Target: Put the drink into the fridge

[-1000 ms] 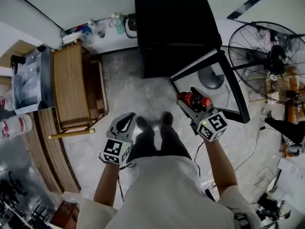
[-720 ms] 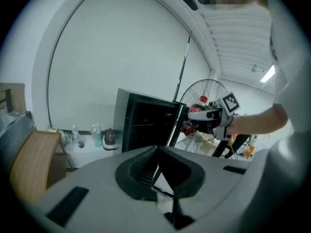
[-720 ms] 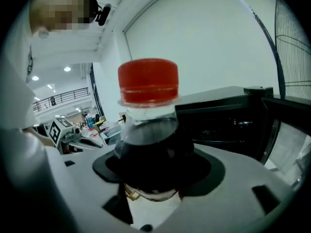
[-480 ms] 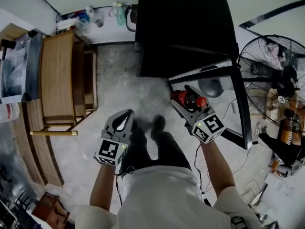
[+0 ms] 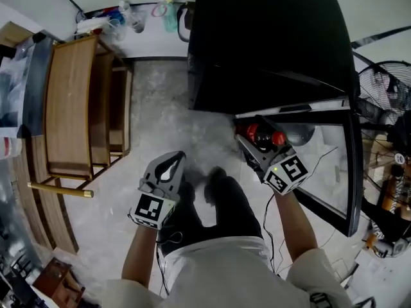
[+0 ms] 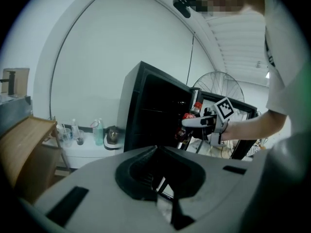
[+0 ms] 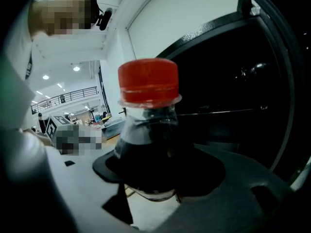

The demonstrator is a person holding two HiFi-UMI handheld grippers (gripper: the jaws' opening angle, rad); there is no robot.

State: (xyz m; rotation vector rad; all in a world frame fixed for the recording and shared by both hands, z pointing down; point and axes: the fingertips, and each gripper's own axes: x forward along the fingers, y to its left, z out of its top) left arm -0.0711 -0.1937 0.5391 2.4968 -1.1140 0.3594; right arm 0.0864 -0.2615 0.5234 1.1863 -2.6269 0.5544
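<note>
Inside the fridge (image 7: pixel 233 86) all is too dark to make out. The fingers (image 7: pixel 243 178) hide the lower half of the bottle (image 7: pixel 148 125). The head view's right edge cuts off the fan (image 5: pixel 385 95).

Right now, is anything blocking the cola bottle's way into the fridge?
Nothing visible does. The door stands swung open, and the bottle, held in the right claw, sits right at the dark opening of the fridge.

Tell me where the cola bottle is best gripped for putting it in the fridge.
Grip its round body below the shoulder, coming in from the side. The bottle is cap-up, and its neck tapers toward the red cap, so jaws there could slip. The right gripper holds it so.
</note>
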